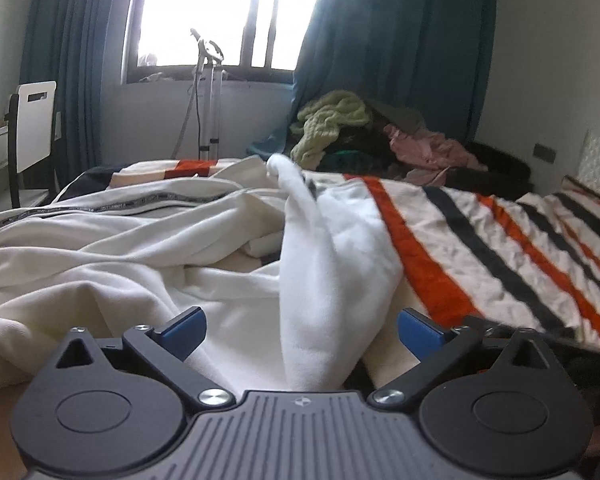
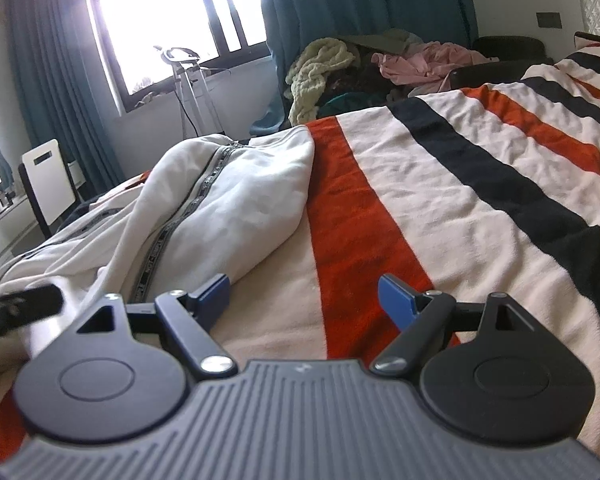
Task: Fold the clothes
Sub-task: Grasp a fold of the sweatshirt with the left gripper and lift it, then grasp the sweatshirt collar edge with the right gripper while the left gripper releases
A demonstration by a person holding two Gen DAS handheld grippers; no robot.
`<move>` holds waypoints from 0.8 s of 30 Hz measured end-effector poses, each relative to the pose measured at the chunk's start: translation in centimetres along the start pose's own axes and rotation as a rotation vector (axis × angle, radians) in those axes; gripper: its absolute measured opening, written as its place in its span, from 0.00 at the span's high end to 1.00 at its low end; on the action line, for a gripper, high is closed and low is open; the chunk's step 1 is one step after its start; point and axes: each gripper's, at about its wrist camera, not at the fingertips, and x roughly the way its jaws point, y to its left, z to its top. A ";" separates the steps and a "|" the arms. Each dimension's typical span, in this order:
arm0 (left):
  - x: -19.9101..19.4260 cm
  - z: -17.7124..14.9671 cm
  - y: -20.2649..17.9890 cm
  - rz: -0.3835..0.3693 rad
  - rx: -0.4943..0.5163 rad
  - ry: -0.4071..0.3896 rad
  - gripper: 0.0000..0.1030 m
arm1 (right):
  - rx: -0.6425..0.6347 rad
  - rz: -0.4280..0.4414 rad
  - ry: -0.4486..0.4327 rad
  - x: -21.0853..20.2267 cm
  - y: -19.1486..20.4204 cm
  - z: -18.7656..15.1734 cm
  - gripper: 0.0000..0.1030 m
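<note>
Striped in orange, black and cream, a blanket [image 2: 440,184] covers the bed and fills most of both views. On it, toward the left side as the right wrist camera sees it, lies a cream-white garment [image 2: 236,196] — a thick, soft piece with a dark printed tape running along a seam. It is rumpled and only partly laid out: in the left wrist view its body [image 1: 100,248] spreads in loose folds across the left half of the picture, while one long part of it [image 1: 324,264] stands up in a blurred ridge through the middle, reaching from just in front of the claw toward the far edge of the bed.

Beyond the bed a heap of unsorted clothes [image 1: 364,136] rests against the teal curtains [image 1: 388,40], a yellow-green knit on its left and a pink piece on its right. A bright window [image 1: 220,12] sits between the curtains, with a pale metal stand [image 1: 208,92] below it and a white chair [image 1: 36,124] at the far left.

Left gripper [image 1: 300,332] hangs low over the garment with its blue pads spread wide; the raised white cloth passes between them, but neither pad presses on it. Right gripper [image 2: 304,300] is also spread, over bare blanket just beside the garment's edge — nothing lies between its pads.
</note>
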 end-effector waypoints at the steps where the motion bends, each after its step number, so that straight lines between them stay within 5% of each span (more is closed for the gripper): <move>1: -0.2 0.0 0.0 0.000 0.000 -0.002 0.00 | 0.003 -0.003 0.000 0.0 0.0 0.0 0.20; 10: 0.6 0.5 1.9 0.095 -0.059 0.000 0.00 | 0.001 0.073 0.041 3.9 0.4 4.9 0.20; 16: 3.0 0.0 2.2 0.184 0.079 -0.021 0.00 | -0.073 0.112 0.090 12.2 4.1 11.5 0.20; 24: 7.6 -0.4 4.4 0.171 -0.004 -0.035 0.00 | -0.144 0.147 0.166 26.2 13.6 16.8 0.20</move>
